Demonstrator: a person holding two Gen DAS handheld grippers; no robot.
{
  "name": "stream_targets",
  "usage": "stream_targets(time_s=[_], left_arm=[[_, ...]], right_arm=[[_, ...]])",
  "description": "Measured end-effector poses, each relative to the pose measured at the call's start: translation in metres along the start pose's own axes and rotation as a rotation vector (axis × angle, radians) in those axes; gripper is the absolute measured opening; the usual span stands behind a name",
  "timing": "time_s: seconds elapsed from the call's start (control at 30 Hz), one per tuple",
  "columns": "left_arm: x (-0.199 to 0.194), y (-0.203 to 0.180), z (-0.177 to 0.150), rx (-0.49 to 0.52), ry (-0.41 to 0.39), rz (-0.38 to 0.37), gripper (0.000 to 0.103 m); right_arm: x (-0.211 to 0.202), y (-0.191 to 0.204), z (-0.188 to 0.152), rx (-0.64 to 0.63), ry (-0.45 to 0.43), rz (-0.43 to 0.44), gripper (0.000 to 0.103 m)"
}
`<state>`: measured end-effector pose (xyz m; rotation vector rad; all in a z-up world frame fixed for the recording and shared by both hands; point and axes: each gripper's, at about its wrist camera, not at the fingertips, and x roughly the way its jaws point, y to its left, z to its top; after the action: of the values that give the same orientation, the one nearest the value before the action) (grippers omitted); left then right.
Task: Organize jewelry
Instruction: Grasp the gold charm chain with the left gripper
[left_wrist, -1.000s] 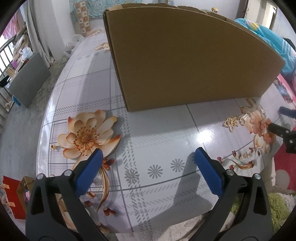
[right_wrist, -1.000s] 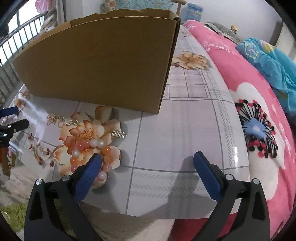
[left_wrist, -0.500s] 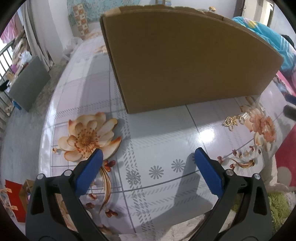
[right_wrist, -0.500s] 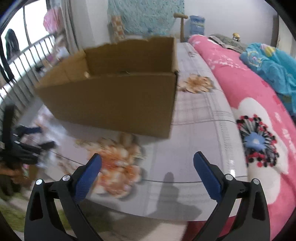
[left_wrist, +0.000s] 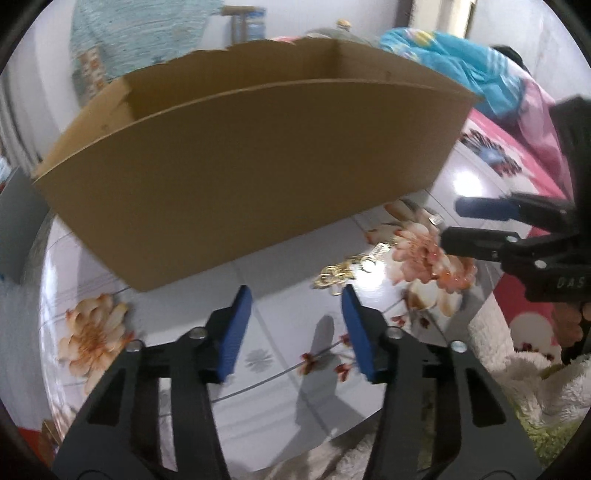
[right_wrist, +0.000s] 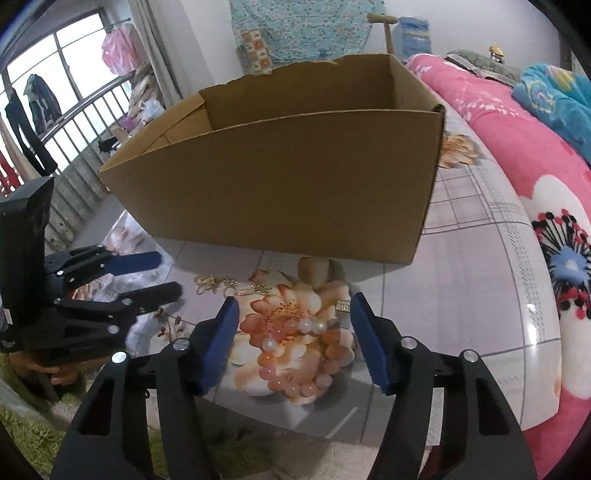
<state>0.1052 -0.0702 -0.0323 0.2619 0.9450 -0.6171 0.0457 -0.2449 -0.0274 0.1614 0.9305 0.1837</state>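
Note:
An open cardboard box (left_wrist: 251, 173) (right_wrist: 280, 184) stands on the floral table. A gold chain (left_wrist: 336, 275) (right_wrist: 214, 282) lies in front of it, just beyond the right fingertip of my left gripper (left_wrist: 295, 295) (right_wrist: 168, 274), whose jaws are closing with nothing between them. A pink and pearl bead bracelet (right_wrist: 306, 384) (left_wrist: 450, 273) lies on a printed flower. My right gripper (right_wrist: 294, 302) (left_wrist: 454, 223) hovers over it, jaws closing; the beads show between the fingers, and the pads do not press on them. A small silver clasp (right_wrist: 342, 305) lies by its right fingertip.
The glossy table (right_wrist: 480, 258) ends close in front of both grippers, with a green rug (right_wrist: 33, 435) below. A pink flowered blanket (right_wrist: 546, 177) and a blue one (left_wrist: 454, 55) lie to the right. A railing and window (right_wrist: 55, 110) are at the left.
Both grippers' jaws have narrowed. The left gripper has moved right, toward the gold chain and the right gripper. The right view has tilted, and the bracelet now sits between its fingers.

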Motion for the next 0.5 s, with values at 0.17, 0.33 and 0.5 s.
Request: stream_targets(time_s=[0.17, 0.33, 0.5], left_arm=[[0.008, -0.016, 0.005, 0.04, 0.02, -0.017, 0.036], [0.016, -0.023, 0.005, 0.072, 0.051, -0.024, 0.03], [0.019, -0.024, 0.007, 0.107, 0.051, -0.018, 0.024]], right_arm=[[0.005, -0.002, 0.001, 0.015, 0.003, 0.019, 0.06], [0.008, -0.007, 0.001, 0.028, 0.005, 0.026, 0.059], [0.01, -0.009, 0.002, 0.039, 0.003, 0.036, 0.059]])
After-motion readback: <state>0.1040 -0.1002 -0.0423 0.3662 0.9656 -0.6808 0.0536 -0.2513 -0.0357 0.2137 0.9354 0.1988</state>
